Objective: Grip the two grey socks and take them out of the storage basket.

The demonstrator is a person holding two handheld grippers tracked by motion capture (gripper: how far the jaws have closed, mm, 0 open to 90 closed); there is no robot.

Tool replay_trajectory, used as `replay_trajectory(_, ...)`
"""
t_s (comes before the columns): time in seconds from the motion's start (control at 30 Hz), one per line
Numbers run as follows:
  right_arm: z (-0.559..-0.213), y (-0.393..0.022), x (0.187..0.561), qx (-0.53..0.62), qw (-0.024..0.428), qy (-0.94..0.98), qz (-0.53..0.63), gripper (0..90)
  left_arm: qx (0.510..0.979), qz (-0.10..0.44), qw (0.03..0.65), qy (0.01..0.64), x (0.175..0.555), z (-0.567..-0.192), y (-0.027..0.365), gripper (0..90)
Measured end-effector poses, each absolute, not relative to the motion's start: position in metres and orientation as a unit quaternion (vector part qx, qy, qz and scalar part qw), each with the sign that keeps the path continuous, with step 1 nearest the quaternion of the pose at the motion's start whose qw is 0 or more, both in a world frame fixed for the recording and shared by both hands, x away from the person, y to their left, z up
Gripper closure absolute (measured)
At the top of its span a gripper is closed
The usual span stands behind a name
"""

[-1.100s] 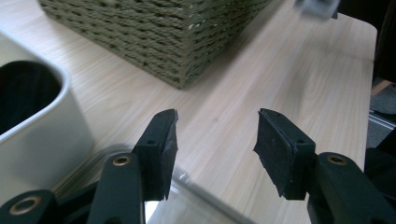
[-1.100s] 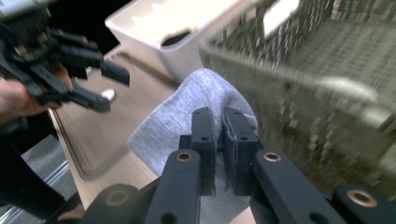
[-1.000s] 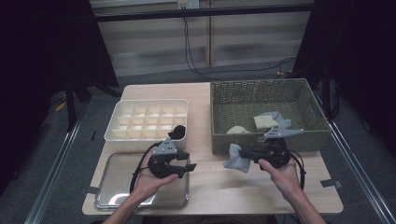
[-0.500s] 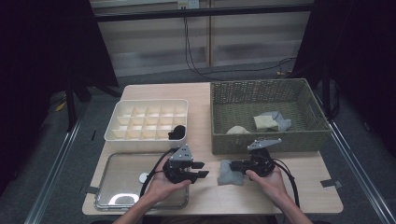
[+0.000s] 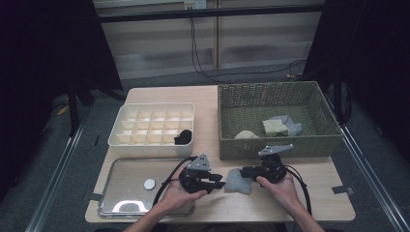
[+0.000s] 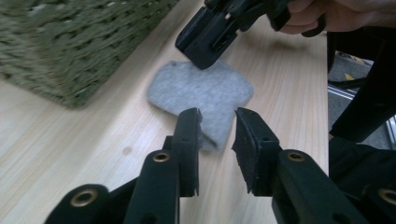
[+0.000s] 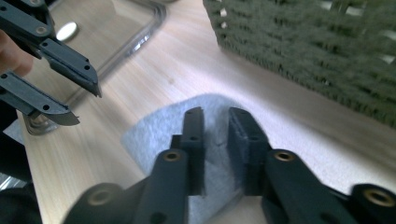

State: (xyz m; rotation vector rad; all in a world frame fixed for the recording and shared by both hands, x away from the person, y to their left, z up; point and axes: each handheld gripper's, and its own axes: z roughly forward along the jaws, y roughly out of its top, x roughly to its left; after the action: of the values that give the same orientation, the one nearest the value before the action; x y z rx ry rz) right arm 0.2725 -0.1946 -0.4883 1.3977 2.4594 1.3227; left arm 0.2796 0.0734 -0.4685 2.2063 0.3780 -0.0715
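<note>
Both hands have come down toward the table's front edge; right gripper (image 5: 246, 171) clamps the grey felt piece (image 5: 238, 181) lying on the table (image 5: 212, 104), left gripper (image 5: 218, 181) closing, jaws still parted at its edge

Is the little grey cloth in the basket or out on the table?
Out. The small grey felt cloth lies flat on the wooden table, in front of the green woven basket, between the two grippers.
</note>
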Motion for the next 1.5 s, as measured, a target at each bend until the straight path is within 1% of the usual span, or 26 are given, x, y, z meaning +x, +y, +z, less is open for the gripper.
replay_trajectory(0.13,-0.494,-0.191,0.272,0.447,0.008,0.797,0.407,84.8,0.891,-0.042,0.429,0.141,0.276,-0.475,0.062,72.7)
replay_trajectory(0.27,-0.499,-0.186,0.271,0.453,0.001,0.798,0.399,86.7,0.896,-0.054,0.420,0.135,0.272,-0.484,0.056,73.1)
replay_trajectory(0.37,-0.499,-0.180,0.268,0.453,0.001,0.799,0.396,86.8,0.904,-0.054,0.405,0.130,0.272,-0.490,0.055,74.1)
replay_trajectory(0.4,-0.499,-0.179,0.268,0.451,-0.001,0.800,0.396,86.6,0.907,-0.046,0.397,0.131,0.272,-0.491,0.054,75.4)
replay_trajectory(0.43,-0.499,-0.178,0.267,0.450,-0.002,0.800,0.397,86.5,0.905,-0.046,0.398,0.141,0.273,-0.493,0.054,76.3)
replay_trajectory(0.6,-0.500,-0.177,0.264,0.446,-0.006,0.800,0.400,85.4,0.902,-0.044,0.404,0.148,0.278,-0.495,0.057,79.8)
replay_trajectory(0.73,-0.500,-0.177,0.260,0.446,-0.009,0.799,0.403,83.5,0.905,-0.023,0.397,0.151,0.280,-0.495,0.060,80.1)
replay_trajectory(0.83,-0.499,-0.177,0.252,0.443,-0.008,0.802,0.402,81.9,0.910,-0.012,0.387,0.148,0.283,-0.493,0.061,80.1)
replay_trajectory(0.97,-0.498,-0.179,0.245,0.440,-0.012,0.803,0.401,81.1,0.910,-0.011,0.386,0.150,0.288,-0.493,0.055,79.2)
replay_trajectory(1.13,-0.498,-0.180,0.238,0.439,-0.016,0.803,0.402,80.7,0.905,-0.012,0.396,0.156,0.292,-0.495,0.051,78.5)
replay_trajectory(1.23,-0.498,-0.181,0.240,0.435,-0.017,0.804,0.406,78.1,0.901,-0.011,0.402,0.160,0.294,-0.496,0.050,73.5)
replay_trajectory(1.33,-0.495,-0.183,0.240,0.435,-0.011,0.800,0.414,76.8,0.898,-0.018,0.409,0.163,0.293,-0.495,0.051,70.5)
replay_trajectory(1.43,-0.490,-0.190,0.241,0.441,-0.003,0.789,0.428,76.8,0.896,-0.024,0.411,0.164,0.293,-0.493,0.054,69.7)
replay_trajectory(1.5,-0.489,-0.194,0.242,0.448,0.001,0.783,0.432,76.8,0.896,-0.026,0.413,0.160,0.291,-0.491,0.055,71.1)
